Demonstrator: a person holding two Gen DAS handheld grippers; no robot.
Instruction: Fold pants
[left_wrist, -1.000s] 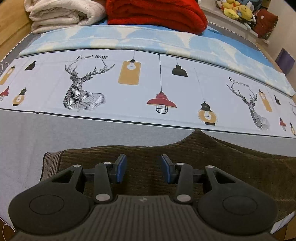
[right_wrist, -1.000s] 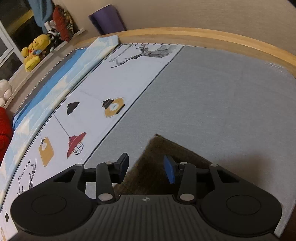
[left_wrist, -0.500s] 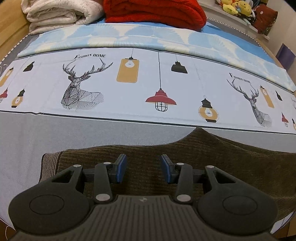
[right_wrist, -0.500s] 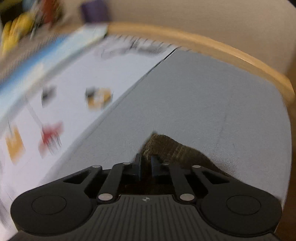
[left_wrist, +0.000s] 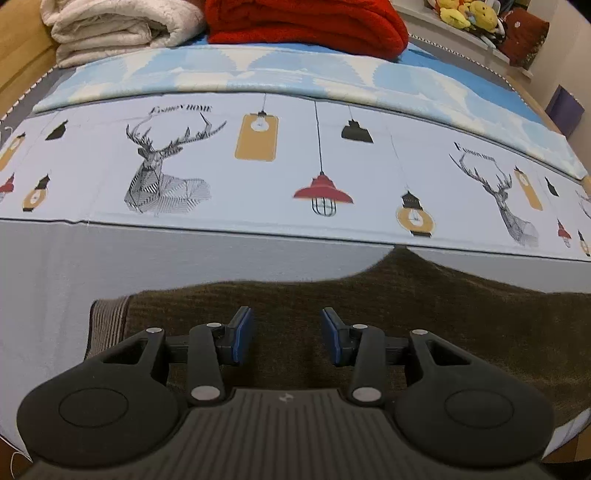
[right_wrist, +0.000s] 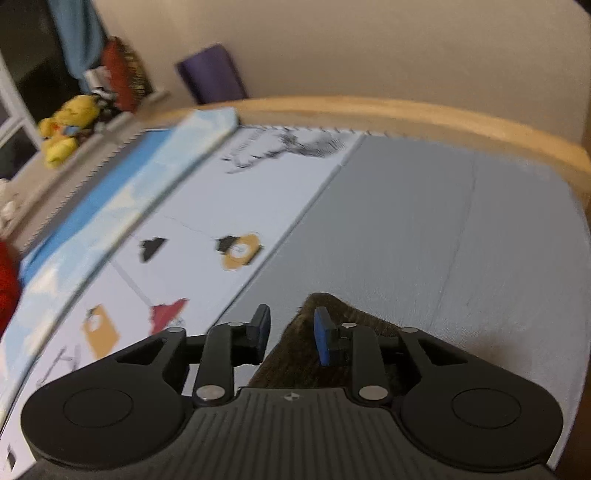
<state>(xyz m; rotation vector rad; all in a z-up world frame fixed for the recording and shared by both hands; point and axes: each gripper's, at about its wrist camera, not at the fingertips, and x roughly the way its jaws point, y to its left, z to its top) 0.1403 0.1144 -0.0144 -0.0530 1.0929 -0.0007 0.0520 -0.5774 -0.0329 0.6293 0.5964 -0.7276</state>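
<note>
Right tool (right_wrist: 291, 334) now opening over flat brown ribbed pants (left_wrist: 424, 306).

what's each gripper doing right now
left gripper: open, over the pants, gripping nothing.
right gripper: jaws opening, a corner of the pants between them, not pinched.

right hand-held gripper (right_wrist: 291, 336) | jaws shut on pants (right_wrist: 332, 314) corner half a second ago, now opening | corner released | view lifted
</note>
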